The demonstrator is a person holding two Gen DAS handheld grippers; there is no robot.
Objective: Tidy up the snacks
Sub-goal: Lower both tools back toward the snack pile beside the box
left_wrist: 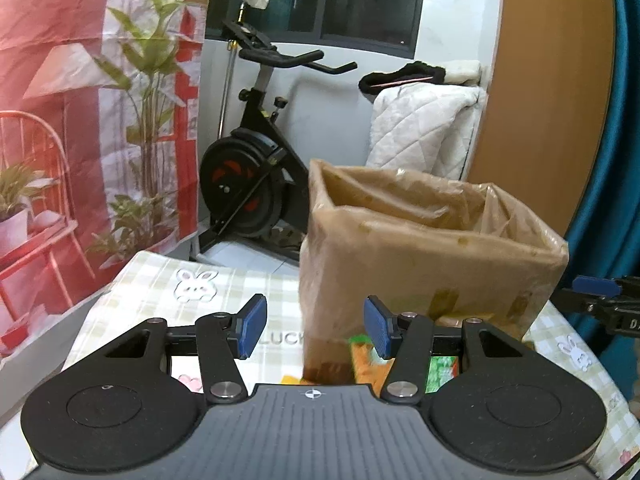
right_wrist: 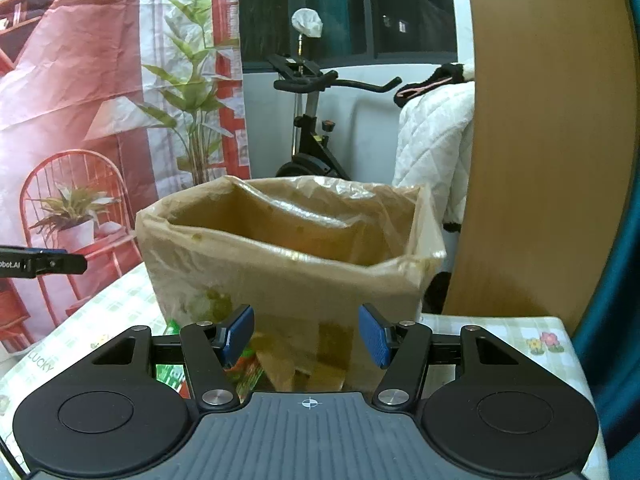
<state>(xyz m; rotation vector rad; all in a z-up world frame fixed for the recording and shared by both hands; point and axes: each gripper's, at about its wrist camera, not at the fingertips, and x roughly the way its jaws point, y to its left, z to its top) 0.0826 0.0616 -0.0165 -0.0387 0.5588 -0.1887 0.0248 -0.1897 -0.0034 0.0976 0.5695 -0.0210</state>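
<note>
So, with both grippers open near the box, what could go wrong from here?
1. The plastic liner is draped loosely over the rim of the cardboard box; a gripper reaching in could snag it.
2. Snack packets lie against the foot of the box, so the left gripper may bump the box while grasping one.
3. The right gripper is close to the box wall too and could push it.

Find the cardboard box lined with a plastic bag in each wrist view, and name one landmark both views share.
Left wrist view: the cardboard box stands right of centre, beyond the left gripper.
Right wrist view: the box fills the centre, straight ahead of the right gripper.
Shared landmark: the black exercise bike behind it.
</note>
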